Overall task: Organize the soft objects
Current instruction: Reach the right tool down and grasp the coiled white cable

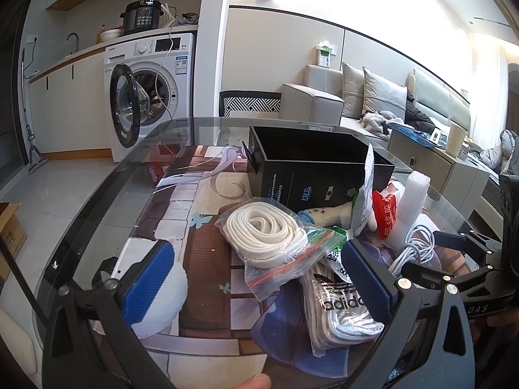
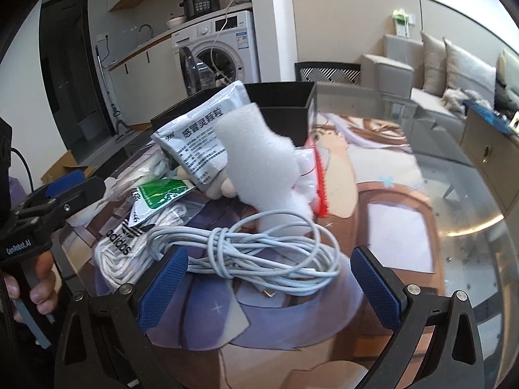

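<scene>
A pile of soft items lies on a printed mat (image 1: 207,246) on the glass table. My left gripper (image 1: 259,280) is open just above a zip bag of white cord (image 1: 266,236) and a pack of adidas socks (image 1: 337,308), touching neither. Behind them stands an empty, open black box (image 1: 311,168). A small plush toy (image 1: 327,214), a red-and-white packet (image 1: 386,214) and a white foam block (image 1: 412,201) lie by the box. My right gripper (image 2: 271,287) is open with a coiled white cable (image 2: 259,253) lying between its fingers. A medicine sachet (image 2: 198,142) leans on the foam block (image 2: 259,149).
The glass table's curved edge (image 1: 107,194) runs along the left. A washing machine (image 1: 152,90) with its door open stands beyond it, and a cardboard box (image 1: 9,233) sits on the floor. A chair back (image 1: 249,103) and a sofa (image 1: 356,97) are behind the table.
</scene>
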`<state>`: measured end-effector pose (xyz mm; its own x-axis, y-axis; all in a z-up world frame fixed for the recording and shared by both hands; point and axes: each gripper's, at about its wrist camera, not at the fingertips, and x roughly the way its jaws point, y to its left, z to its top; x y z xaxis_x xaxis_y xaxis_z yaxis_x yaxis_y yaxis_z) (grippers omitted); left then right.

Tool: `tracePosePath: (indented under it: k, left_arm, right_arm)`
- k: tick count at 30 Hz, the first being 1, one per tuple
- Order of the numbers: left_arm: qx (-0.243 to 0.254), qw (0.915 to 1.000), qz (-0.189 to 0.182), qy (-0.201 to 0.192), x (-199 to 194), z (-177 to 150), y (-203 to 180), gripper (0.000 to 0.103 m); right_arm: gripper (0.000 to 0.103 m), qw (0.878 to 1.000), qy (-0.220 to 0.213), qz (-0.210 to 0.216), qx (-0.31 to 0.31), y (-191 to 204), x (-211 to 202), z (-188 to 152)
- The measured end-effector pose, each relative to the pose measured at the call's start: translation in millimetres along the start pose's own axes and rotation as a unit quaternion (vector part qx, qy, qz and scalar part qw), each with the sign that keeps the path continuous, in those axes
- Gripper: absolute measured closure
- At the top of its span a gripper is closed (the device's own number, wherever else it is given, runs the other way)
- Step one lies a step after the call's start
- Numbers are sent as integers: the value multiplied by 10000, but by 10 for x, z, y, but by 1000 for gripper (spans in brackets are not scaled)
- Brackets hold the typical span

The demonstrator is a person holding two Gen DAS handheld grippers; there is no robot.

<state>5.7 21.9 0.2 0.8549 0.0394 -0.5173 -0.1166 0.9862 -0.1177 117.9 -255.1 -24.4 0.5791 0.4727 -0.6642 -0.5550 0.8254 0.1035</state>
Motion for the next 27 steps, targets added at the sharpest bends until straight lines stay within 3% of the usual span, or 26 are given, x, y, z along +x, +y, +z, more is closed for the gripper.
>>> tracePosePath:
  k: [4, 6, 9, 16, 27]
  left_arm:
    - [-15, 10000, 10, 12, 8, 3, 22, 0]
    - [-17, 10000, 16, 21, 18, 2, 21, 0]
    - [-14, 10000, 25, 25, 25, 2, 19, 0]
    - [0, 10000, 28, 13, 29, 4, 16, 0]
    - [-158, 9997, 28, 162, 61, 27, 72, 0]
  right_arm:
    - [6, 9999, 59, 77, -76, 36, 49, 8]
    - [17, 9998, 86, 144, -78, 48, 64, 4]
    - [24, 9997, 27, 193, -121, 74, 39, -18]
    - [27, 9991, -216, 312, -209, 114, -108, -154]
    - [27, 9950, -893, 416, -189, 127, -414, -83]
